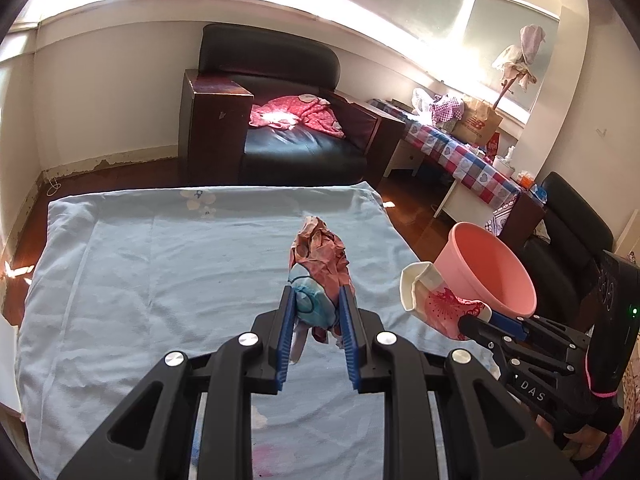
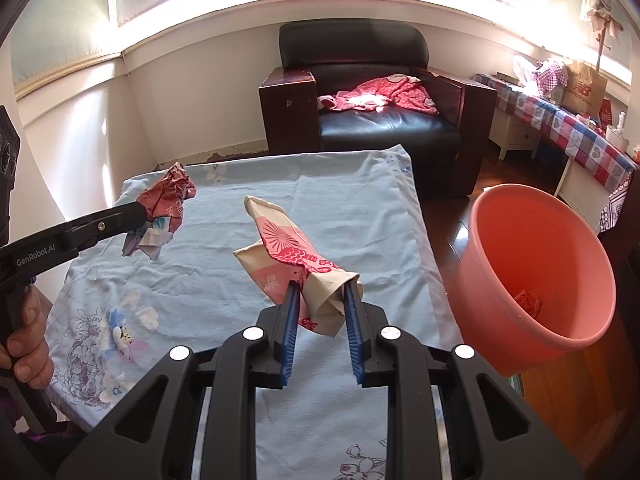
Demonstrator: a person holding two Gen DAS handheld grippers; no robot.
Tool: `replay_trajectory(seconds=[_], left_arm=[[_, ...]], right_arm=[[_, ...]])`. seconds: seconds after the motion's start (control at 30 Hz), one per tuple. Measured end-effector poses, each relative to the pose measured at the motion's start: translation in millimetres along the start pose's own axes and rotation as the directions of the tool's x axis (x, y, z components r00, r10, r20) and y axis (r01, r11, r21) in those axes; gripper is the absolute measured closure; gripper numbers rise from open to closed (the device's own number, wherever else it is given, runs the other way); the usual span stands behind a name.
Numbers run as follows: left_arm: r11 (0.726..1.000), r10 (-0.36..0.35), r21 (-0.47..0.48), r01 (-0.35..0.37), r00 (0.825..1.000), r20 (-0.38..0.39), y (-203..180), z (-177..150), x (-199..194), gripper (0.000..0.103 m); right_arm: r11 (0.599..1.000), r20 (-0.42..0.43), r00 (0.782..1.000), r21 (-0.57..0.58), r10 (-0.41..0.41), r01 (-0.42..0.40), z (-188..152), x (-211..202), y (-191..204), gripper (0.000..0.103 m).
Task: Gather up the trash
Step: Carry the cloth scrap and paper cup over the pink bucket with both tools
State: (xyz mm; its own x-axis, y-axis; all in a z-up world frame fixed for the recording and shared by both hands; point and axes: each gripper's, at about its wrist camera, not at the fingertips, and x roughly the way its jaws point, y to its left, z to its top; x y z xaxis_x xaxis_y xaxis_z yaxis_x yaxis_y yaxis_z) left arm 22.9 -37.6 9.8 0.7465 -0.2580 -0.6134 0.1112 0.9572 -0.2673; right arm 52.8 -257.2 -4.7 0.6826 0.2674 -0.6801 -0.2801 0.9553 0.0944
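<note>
**Both grippers holding trash above the bed**

The left gripper (image 1: 318, 304) is clenching a crumpled brown wrapper (image 1: 320, 252), its blue pads pressing on the wrapper's lower part while the rest is sticking up toward twelve o'clock; the right gripper (image 2: 320, 292) is grasping a flattened paper cup (image 2: 288, 256) with a red pattern, the cup leaning toward eleven o'clock; both pieces are hanging clear of the light blue sheet (image 2: 224, 292) beneath them; a pink bucket (image 2: 532, 272) is standing off the bed's edge at three o'clock in the right wrist view, with a small red scrap (image 2: 528, 302) lying inside it; a black armchair (image 2: 360, 92) with a red garment (image 2: 380, 94) is sitting at twelve o'clock beyond the bed.
</note>
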Motion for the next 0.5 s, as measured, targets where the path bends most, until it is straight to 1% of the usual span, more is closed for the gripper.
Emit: replay_trajectory(seconds=[0.5], left_arm=[[0.997,-0.041,0.069,0.042,0.999,-0.012,-39,1,11,0.082]], right_arm=[[0.996,0.035,0.998,0.081,-0.042,0.039,-6,-14,-33,0.080]])
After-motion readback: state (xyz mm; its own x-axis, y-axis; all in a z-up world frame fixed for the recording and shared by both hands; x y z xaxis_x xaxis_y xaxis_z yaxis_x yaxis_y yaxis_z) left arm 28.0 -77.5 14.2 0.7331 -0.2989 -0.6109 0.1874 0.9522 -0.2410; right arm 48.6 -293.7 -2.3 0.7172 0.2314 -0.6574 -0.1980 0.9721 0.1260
